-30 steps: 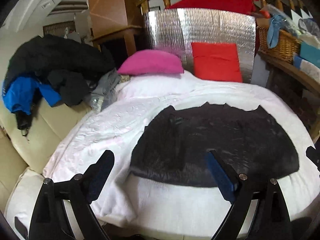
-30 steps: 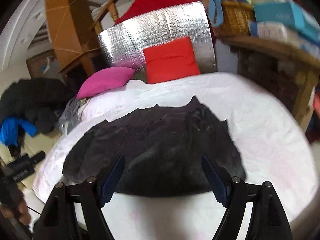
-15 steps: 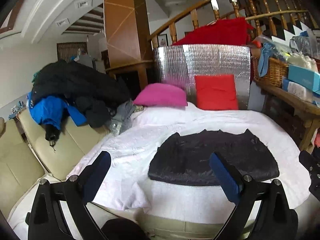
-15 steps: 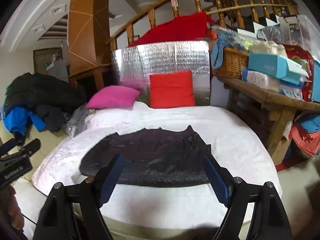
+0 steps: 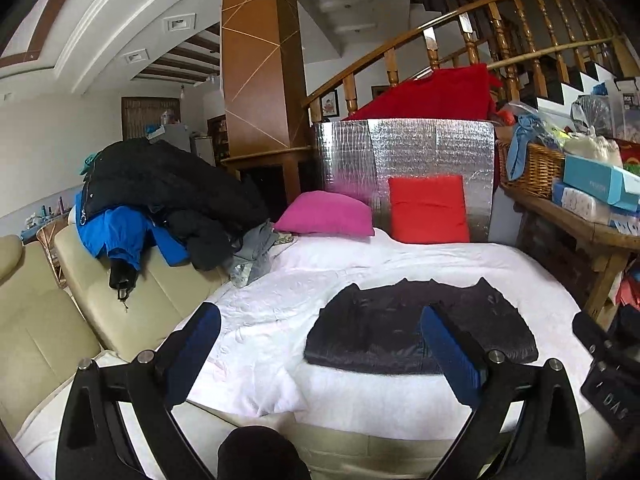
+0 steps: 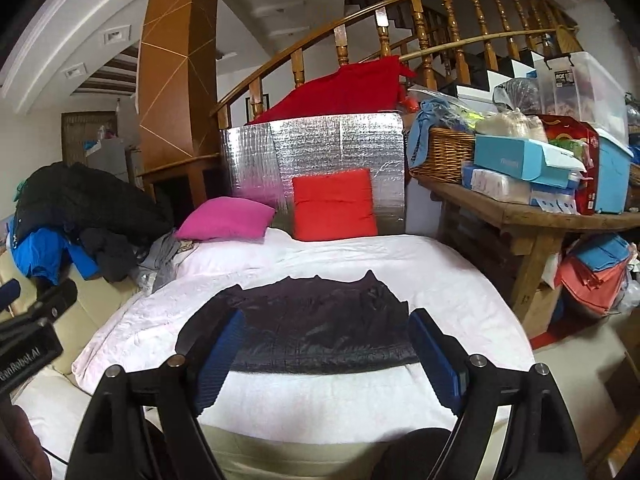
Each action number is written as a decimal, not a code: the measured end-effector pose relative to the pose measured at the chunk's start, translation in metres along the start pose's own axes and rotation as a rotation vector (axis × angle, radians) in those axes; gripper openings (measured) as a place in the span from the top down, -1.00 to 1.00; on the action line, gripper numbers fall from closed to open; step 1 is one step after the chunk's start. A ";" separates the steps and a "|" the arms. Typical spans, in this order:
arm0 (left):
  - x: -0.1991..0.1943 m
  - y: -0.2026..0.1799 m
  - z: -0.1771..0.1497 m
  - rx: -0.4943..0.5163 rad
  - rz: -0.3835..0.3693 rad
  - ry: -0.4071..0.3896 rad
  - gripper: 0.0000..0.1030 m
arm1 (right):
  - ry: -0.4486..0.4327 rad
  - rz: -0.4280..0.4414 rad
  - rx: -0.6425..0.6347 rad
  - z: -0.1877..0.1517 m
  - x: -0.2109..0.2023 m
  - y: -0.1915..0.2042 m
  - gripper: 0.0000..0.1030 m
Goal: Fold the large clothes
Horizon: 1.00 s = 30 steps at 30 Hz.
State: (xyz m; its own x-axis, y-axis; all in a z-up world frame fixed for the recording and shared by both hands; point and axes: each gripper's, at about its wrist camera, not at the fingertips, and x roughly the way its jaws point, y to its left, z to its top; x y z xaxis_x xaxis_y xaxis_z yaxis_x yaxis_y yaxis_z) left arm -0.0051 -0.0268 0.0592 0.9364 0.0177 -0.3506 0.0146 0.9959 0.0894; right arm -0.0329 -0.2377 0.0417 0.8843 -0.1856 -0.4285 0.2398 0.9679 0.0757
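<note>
the folded black garment (image 5: 416, 336) lies on the white bedcover (image 5: 256, 320) ahead of both wide-open, empty grippers, its long axis crosswise, nearer the right gripper (image 6: 324, 344) than the left gripper (image 5: 320, 344).

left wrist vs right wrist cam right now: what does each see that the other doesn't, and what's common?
Left wrist only: the open left gripper up close, and more of the cream sofa beside the bed.

Right wrist only: the open right gripper up close, and the folded orange and blue textiles stacked on the floor under the wooden table.

Both: the folded dark garment flat on the white bedspread with nothing gripping it, the pink pillow, the red cushion against the silver foil panel, and the jacket pile.
</note>
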 end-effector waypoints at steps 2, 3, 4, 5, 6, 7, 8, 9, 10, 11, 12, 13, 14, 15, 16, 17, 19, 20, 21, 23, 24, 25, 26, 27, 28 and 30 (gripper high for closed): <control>-0.001 0.001 0.001 -0.005 0.008 -0.005 -0.94 | 0.000 0.002 -0.007 -0.001 0.000 0.004 -0.67; 0.000 0.002 0.001 -0.006 0.009 -0.005 -0.94 | 0.003 0.004 -0.013 -0.001 0.002 0.006 -0.67; 0.001 0.002 0.001 -0.007 0.010 -0.004 -0.94 | 0.007 0.005 -0.018 -0.002 0.003 0.008 -0.67; 0.001 0.002 0.001 -0.007 0.011 -0.003 -0.94 | 0.014 0.007 -0.026 -0.002 0.005 0.010 -0.67; 0.001 0.002 0.000 -0.006 0.014 -0.003 -0.94 | 0.017 0.010 -0.030 -0.003 0.006 0.011 -0.67; 0.002 0.002 0.000 -0.004 0.017 -0.001 -0.94 | 0.019 0.012 -0.032 -0.004 0.006 0.012 -0.67; 0.003 0.001 0.000 -0.003 0.015 0.001 -0.94 | 0.022 0.013 -0.033 -0.004 0.007 0.012 -0.67; 0.003 0.001 0.000 -0.002 0.014 0.001 -0.94 | 0.022 0.013 -0.032 -0.005 0.008 0.012 -0.67; 0.003 0.001 -0.001 0.000 0.015 0.002 -0.94 | 0.021 0.012 -0.030 -0.005 0.008 0.012 -0.67; 0.003 0.000 -0.001 0.002 0.015 0.002 -0.94 | 0.021 0.011 -0.026 -0.005 0.008 0.011 -0.67; 0.003 0.000 -0.001 0.003 0.014 0.003 -0.94 | 0.021 0.010 -0.024 -0.005 0.008 0.010 -0.67; 0.004 0.000 -0.001 0.003 0.014 0.004 -0.94 | 0.021 0.008 -0.022 -0.005 0.008 0.010 -0.67; 0.004 0.000 -0.001 0.003 0.014 0.005 -0.94 | 0.021 0.007 -0.020 -0.005 0.008 0.010 -0.67; 0.004 -0.001 -0.001 0.004 0.015 0.005 -0.94 | 0.021 0.007 -0.020 -0.005 0.008 0.010 -0.67; 0.004 -0.001 -0.001 0.004 0.016 0.005 -0.94 | 0.022 0.008 -0.020 -0.005 0.009 0.010 -0.67; 0.004 -0.001 -0.001 0.003 0.016 0.006 -0.94 | 0.024 0.007 -0.019 -0.006 0.009 0.009 -0.67; 0.004 -0.001 -0.001 0.004 0.017 0.005 -0.94 | 0.026 0.009 -0.017 -0.006 0.009 0.010 -0.67; 0.004 -0.001 -0.001 0.007 0.018 0.006 -0.94 | 0.028 0.010 -0.015 -0.007 0.010 0.009 -0.67; 0.004 -0.001 -0.001 0.007 0.017 0.007 -0.94 | 0.030 0.011 -0.015 -0.007 0.011 0.009 -0.67; 0.003 -0.001 -0.001 0.009 0.016 0.007 -0.94 | 0.033 0.012 -0.012 -0.007 0.012 0.008 -0.67; 0.004 -0.001 -0.001 0.010 0.017 0.007 -0.94 | 0.034 0.011 -0.010 -0.007 0.012 0.008 -0.67; 0.004 -0.001 -0.001 0.010 0.016 0.009 -0.94 | 0.035 0.011 -0.009 -0.007 0.012 0.007 -0.67; 0.004 -0.001 -0.002 0.010 0.015 0.011 -0.94 | 0.036 0.012 -0.006 -0.007 0.013 0.007 -0.67; 0.004 -0.001 -0.002 0.009 0.016 0.013 -0.94 | 0.038 0.012 -0.004 -0.007 0.013 0.006 -0.67; 0.005 -0.001 -0.002 0.009 0.017 0.014 -0.94 | 0.038 0.014 -0.004 -0.007 0.013 0.005 -0.67; 0.005 -0.001 -0.002 0.011 0.015 0.018 -0.94 | 0.037 0.012 -0.003 -0.007 0.014 0.004 -0.67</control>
State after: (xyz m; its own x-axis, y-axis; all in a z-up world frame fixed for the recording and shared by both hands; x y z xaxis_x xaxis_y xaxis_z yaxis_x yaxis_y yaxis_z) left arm -0.0010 -0.0278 0.0552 0.9300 0.0341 -0.3660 0.0048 0.9945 0.1049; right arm -0.0226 -0.2349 0.0302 0.8718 -0.1679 -0.4601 0.2282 0.9705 0.0783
